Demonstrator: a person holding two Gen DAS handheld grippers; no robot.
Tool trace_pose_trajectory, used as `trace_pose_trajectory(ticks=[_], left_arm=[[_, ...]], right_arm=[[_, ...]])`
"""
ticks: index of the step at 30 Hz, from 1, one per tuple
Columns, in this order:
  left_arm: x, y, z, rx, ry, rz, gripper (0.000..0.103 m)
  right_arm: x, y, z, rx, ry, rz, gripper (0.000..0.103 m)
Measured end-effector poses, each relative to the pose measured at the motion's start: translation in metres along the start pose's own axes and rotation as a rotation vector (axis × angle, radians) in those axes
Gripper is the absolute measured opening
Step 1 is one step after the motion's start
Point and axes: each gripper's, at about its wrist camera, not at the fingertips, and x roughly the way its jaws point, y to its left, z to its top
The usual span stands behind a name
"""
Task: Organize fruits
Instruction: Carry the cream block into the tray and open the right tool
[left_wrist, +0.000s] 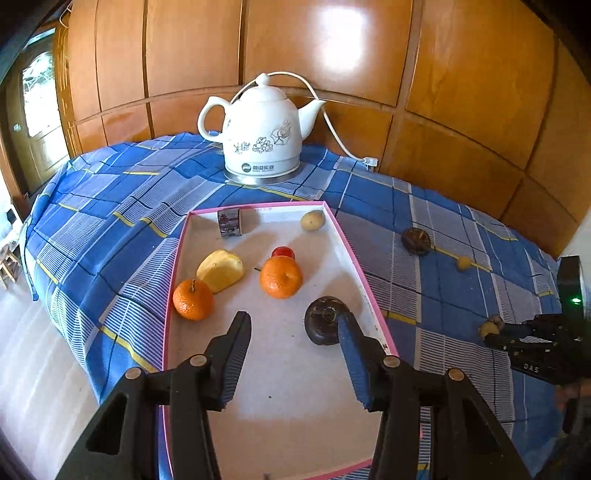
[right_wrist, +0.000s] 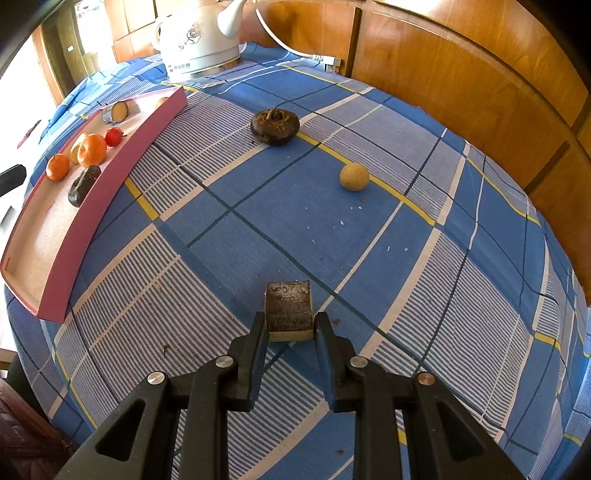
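Note:
A pink-rimmed tray (left_wrist: 354, 251) holds two oranges (left_wrist: 280, 277), a yellow fruit piece (left_wrist: 220, 270), a small red fruit (left_wrist: 283, 252), a tan fruit (left_wrist: 312, 220), a cut piece (left_wrist: 229, 222) and a dark round fruit (left_wrist: 323, 321). My left gripper (left_wrist: 293, 319) hangs open over the tray's near half with nothing between its fingers; its right finger stands beside the dark fruit. My right gripper (right_wrist: 290, 321) is shut on a brown-skinned, pale-fleshed block (right_wrist: 288, 308) low over the cloth. Another dark fruit (right_wrist: 274, 126) and a tan ball fruit (right_wrist: 354, 177) lie loose on the cloth.
A white kettle (left_wrist: 260, 129) with its cord stands at the back of the blue checked tablecloth (right_wrist: 258, 229). Wooden panelling (left_wrist: 461, 110) closes off the far side. The tray (right_wrist: 110, 177) lies left of my right gripper. The floor drops away at the left.

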Motion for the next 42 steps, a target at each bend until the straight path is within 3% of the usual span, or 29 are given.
trace_pose_trajectory(ticks=[23, 33, 42], left_arm=[[-0.002, 0.014, -0.011, -0.011, 0.002, 0.009, 0.05], [-0.001, 0.024, -0.019, -0.028, 0.012, 0.001, 0.05], [-0.005, 0.034, -0.022, -0.048, 0.002, -0.003, 0.05]], right_arm=[[0.001, 0.006, 0.002, 0.009, 0.013, 0.01, 0.025], [-0.023, 0.056, 0.025, -0.016, -0.067, 0.115, 0.025], [-0.035, 0.109, 0.067, -0.044, -0.137, 0.193, 0.025]])
